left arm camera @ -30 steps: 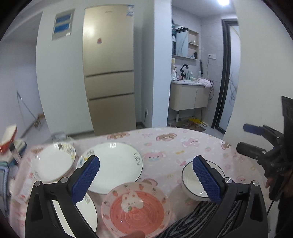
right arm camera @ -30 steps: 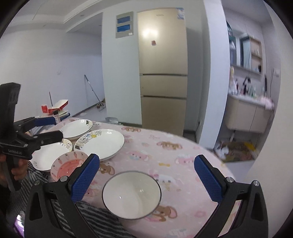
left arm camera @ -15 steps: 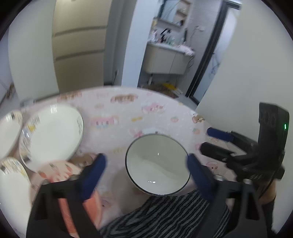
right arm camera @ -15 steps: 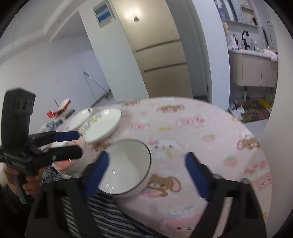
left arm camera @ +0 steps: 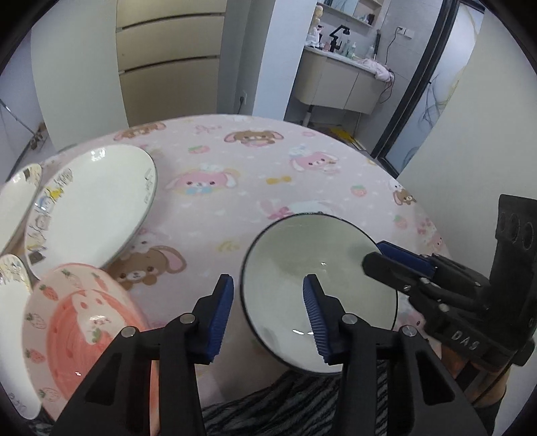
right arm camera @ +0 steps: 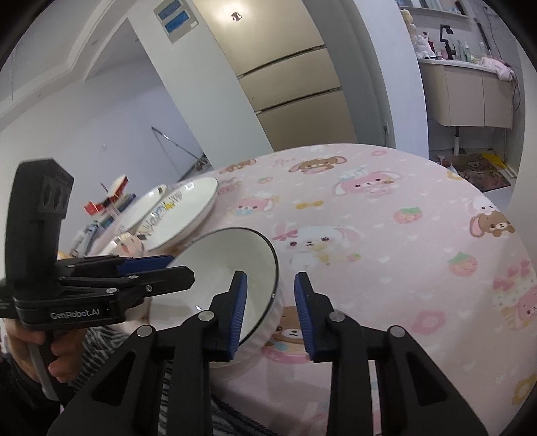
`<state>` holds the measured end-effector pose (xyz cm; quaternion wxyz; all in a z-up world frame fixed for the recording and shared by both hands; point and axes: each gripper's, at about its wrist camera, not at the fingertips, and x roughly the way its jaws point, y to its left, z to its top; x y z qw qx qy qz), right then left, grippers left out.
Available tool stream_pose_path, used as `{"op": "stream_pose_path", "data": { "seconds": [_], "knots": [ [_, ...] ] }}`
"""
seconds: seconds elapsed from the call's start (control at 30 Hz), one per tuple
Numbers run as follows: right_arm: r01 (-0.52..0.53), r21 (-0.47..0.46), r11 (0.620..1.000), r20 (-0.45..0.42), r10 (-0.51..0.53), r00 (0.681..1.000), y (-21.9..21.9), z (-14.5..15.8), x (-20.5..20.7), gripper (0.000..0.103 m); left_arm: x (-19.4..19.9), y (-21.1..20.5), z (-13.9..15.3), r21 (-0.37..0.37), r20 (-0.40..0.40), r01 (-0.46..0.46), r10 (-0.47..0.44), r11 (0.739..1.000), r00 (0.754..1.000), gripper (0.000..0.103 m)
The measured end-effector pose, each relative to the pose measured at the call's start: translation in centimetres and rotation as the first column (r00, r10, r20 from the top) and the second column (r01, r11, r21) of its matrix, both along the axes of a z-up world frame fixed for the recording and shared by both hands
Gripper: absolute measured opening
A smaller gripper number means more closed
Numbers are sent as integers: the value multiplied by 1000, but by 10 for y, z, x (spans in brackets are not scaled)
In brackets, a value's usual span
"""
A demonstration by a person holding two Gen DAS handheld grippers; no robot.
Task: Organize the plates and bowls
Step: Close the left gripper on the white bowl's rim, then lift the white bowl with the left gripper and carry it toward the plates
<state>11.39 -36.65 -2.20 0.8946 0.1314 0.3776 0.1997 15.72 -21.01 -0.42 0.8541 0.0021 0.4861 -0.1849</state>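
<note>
white bowl point(left arm camera: 319, 295) mouth up, grippers straddling rim

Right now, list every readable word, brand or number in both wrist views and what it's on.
"GenRobot.AI": white print on the side of the left gripper, seen in the right wrist view.
"DAS": embossed on the body of the right gripper, seen in the left wrist view.
Large white plate: dark lettering along its rim, too small and skewed to read.
Blue panel on the wall: too blurred to read.
</note>
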Motion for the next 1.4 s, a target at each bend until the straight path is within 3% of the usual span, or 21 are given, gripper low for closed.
{"op": "stream_pose_path", "data": {
  "seconds": [0.07,0.13,0.27,0.47,0.57,0.77,0.93,1.03,1.23,1.4],
  "knots": [
    [-19,12,1000,-17,19,1000,0,-6,4,24,1,-4,-1,29,14,-7,7,1000,1000,43],
    [-36,35,999,-23,37,999,-1,-10,6,21,1,-5,-2,43,15,-2,1,999,1000,34],
    [-30,-57,998,-16,29,999,3,-17,4,13,0,-9,-4,45,-10,29,-29,999,1000,32],
    [-32,52,998,-65,35,997,-10,-28,8,11,3,-28,-16,67,-49,65,-62,996,997,25],
    [-30,59,998,-73,34,997,-11,-29,8,11,4,-29,-18,58,-33,51,-49,997,998,24],
    [-55,170,984,-137,79,987,-18,-42,18,12,-1,-33,-15,86,32,57,-60,995,998,17],
    [-47,83,995,-71,53,996,-12,-29,12,11,3,-22,-13,-5,29,25,-25,1000,999,15],
    [-49,83,995,-17,51,999,-12,-12,6,10,-3,-15,0,-37,60,25,-23,999,998,15],
    [-46,1,999,112,46,993,10,40,-9,11,-23,9,42,-86,184,24,-7,996,983,15],
    [-43,-49,998,214,53,975,42,74,-21,11,-43,30,73,-54,310,12,6,998,951,16]
  ]
}}
